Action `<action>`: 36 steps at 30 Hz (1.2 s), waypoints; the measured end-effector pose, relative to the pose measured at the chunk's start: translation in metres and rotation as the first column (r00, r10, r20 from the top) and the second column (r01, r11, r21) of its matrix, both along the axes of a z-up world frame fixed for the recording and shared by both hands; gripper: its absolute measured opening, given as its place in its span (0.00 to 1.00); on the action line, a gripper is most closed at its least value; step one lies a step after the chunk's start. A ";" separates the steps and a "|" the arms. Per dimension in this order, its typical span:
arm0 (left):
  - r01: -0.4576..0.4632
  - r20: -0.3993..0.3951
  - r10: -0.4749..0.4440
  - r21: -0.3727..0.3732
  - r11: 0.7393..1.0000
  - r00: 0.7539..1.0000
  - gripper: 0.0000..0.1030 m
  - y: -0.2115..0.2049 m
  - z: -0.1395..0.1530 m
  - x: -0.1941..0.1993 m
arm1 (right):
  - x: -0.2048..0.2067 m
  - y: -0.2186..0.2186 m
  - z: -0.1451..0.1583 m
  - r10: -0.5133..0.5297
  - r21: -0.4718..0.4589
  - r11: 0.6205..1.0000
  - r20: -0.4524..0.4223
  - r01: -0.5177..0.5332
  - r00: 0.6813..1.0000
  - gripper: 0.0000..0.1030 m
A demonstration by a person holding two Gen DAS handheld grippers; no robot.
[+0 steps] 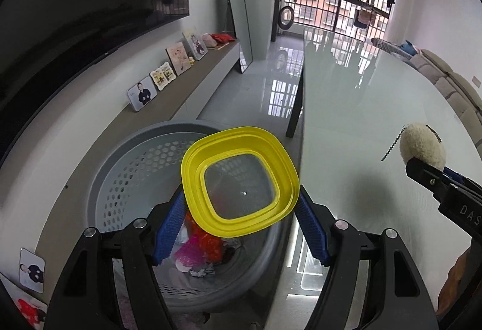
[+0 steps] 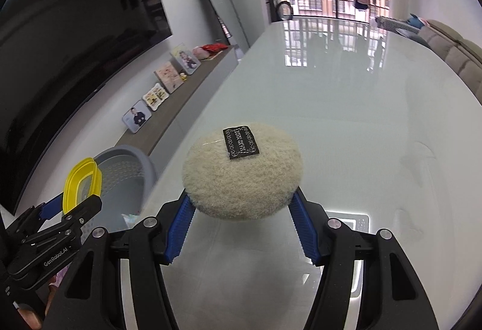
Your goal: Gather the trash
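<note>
The left tool [image 1: 241,227] is pinching a rounded-square yellow plastic lid [image 1: 240,181] with a clear centre between its ribbed blue pads, holding it tilted over a grey perforated basket [image 1: 129,167] left of the desk. The right tool [image 2: 241,209] is gripping a fluffy cream round pad [image 2: 241,176] with a black label [image 2: 242,143], hovering above the glossy glass desk [image 2: 346,107].

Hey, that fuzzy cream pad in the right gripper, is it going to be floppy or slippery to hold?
The fuzzy pad probably gives softly: its woolly edge bulges around the right gripper fingers. It holds its round shape unsupported, so it is likely light. The nap should grip rather than slip.
</note>
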State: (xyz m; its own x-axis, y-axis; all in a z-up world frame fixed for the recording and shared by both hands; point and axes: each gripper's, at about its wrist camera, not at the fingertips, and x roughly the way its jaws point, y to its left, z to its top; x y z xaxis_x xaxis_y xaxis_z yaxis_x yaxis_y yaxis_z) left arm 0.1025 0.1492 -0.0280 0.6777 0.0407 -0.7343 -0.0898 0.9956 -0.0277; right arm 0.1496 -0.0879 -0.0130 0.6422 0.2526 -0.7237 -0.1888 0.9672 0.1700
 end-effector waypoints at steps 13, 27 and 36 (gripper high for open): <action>-0.155 -0.042 0.156 0.016 0.988 0.987 0.67 0.085 -0.016 -0.008 | 0.012 0.121 -0.013 0.231 -0.082 0.970 -0.005 -0.231 0.973 0.58; -0.200 -0.051 0.202 0.032 0.979 0.978 0.69 0.111 -0.026 -0.013 | 0.017 0.175 -0.030 0.363 -0.125 0.924 -0.014 -0.362 0.932 0.62; -0.226 -0.056 0.228 0.041 0.973 0.972 0.77 0.111 -0.023 -0.018 | 0.013 0.166 -0.031 0.357 -0.094 0.929 -0.014 -0.357 0.934 0.67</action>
State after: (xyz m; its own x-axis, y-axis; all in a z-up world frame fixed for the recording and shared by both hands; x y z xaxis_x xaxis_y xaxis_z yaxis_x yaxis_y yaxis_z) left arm 0.0841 0.2607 -0.0512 0.6028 0.2141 -0.7687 -0.3143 0.9492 0.0179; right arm 0.1627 0.0778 -0.0439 0.5244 0.3972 -0.7532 -0.5252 0.8471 0.0810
